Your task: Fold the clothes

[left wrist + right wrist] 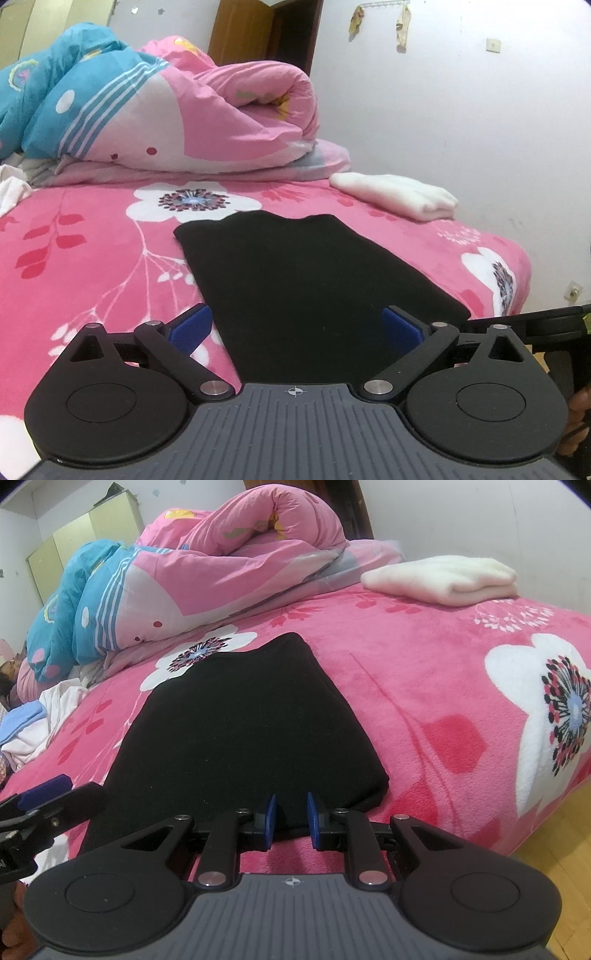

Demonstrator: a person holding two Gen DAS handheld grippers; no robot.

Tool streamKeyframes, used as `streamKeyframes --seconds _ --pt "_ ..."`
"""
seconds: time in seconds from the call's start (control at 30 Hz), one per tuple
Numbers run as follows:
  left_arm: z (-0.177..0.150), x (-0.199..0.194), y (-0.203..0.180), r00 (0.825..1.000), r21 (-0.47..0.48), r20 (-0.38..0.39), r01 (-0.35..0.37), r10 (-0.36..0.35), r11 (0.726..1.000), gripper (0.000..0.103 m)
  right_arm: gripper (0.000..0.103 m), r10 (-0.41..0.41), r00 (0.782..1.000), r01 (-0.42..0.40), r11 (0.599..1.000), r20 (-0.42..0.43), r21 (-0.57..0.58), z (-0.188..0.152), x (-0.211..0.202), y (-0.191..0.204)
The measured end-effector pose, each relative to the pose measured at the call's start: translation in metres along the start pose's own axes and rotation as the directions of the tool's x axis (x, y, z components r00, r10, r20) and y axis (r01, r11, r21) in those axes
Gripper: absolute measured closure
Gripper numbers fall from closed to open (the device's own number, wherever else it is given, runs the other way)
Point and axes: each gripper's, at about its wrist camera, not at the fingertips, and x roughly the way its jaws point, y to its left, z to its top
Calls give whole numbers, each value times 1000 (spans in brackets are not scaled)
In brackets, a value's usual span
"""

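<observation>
Black folded cloth garment (295,280) lies flat on the pink floral fleece blanket (92,258), and we place everything else by it. Our left gripper (297,326) hovers over its near end, blue fingers (192,326) spread wide. Our right gripper (290,821) sits at its near edge, fingers narrowly apart, holding nothing. Beyond the garment rests a folded white towel (443,578); a rolled pink quilt (229,122) lies behind it.

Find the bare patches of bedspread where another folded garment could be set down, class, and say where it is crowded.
Bare bedspread lies between the black garment and the folded white towel, reaching the bed's right edge. More lies left of the garment. The rolled quilt crowds the far side; loose white clothes crowd the far left.
</observation>
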Motion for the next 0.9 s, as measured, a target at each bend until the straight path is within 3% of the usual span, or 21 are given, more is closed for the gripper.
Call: streamKeyframes --seconds 0.43,0.73,0.9 --pt "-4 3 -2 999 -3 -23 40 -40 999 38 84 3 1000 -3 1000 0 5 0 0 0" --pt "-9 9 -8 993 20 -84 83 -81 996 47 84 9 1000 -9 1000 0 10 0 0 -1" --pt "-18 12 -14 990 59 -121 73 -65 996 47 84 13 1000 -13 1000 -1 17 -1 0 -2"
